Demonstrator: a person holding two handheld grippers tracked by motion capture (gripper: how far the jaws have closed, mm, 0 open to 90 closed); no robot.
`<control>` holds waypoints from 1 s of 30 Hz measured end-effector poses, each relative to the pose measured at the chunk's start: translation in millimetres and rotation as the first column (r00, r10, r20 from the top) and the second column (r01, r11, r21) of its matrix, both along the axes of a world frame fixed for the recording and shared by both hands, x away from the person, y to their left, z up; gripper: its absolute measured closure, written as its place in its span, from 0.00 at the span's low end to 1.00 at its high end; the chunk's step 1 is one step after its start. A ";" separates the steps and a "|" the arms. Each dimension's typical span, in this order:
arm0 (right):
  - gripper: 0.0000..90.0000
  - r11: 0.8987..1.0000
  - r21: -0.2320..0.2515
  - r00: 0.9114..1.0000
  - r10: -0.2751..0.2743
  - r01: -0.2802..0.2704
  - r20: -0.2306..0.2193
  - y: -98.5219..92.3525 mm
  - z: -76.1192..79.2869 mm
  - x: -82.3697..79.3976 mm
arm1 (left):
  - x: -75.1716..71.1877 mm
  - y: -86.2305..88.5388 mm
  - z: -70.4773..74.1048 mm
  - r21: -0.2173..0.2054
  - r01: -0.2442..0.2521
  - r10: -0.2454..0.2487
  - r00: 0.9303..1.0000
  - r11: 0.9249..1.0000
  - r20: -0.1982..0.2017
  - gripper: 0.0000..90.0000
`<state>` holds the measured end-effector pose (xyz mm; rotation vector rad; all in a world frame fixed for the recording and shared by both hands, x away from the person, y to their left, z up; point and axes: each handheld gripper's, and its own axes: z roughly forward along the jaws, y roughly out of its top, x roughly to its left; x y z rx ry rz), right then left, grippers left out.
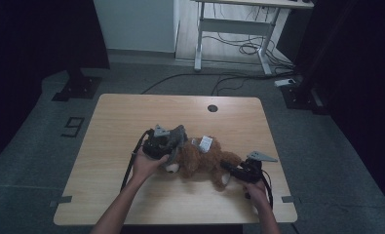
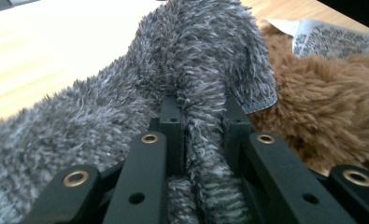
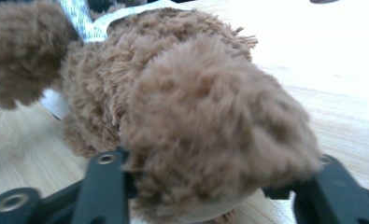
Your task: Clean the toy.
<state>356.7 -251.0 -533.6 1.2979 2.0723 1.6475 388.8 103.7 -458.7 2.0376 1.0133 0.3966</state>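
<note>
Grey cloth is pinched tight in our left tool to tug it along the bear, while our right tool, jaws part open, straddles a leg to steady it on the counter.

Both bare forearms come in from the near edge, each hand wrapped around its gripper body, low over the tabletop. Left gripper, in the left hand, points forward and to the right with its grey plate on top; its jaws are clamped tight on a fold of grey fuzzy cloth. Right gripper, in the right hand, points left, level with the tabletop, jaws set apart on either side of the brown plush toy's leg.
</note>
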 end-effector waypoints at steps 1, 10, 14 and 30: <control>0.48 1.000 0.004 1.000 0.005 -0.005 0.004 -1.5 3.4 -1.3 | -3.8 1.7 -2.6 -0.012 0.005 -0.005 1.000 1.000 0.005 0.84; 0.31 0.999 0.015 0.996 0.031 -0.032 0.080 -3.7 42.9 -14.9 | -28.1 7.6 -12.9 -0.040 0.021 -0.020 0.999 0.999 0.041 0.84; 0.27 0.999 0.038 0.995 0.033 -0.037 0.093 -3.3 56.2 -20.1 | -42.3 11.1 -17.6 -0.047 0.033 -0.030 0.998 0.998 0.063 0.84; 0.47 0.959 -0.132 0.966 0.240 -0.252 -0.098 60.4 9.3 -17.5 | -79.2 32.4 -30.5 -0.105 0.077 -0.072 0.996 0.991 0.050 0.84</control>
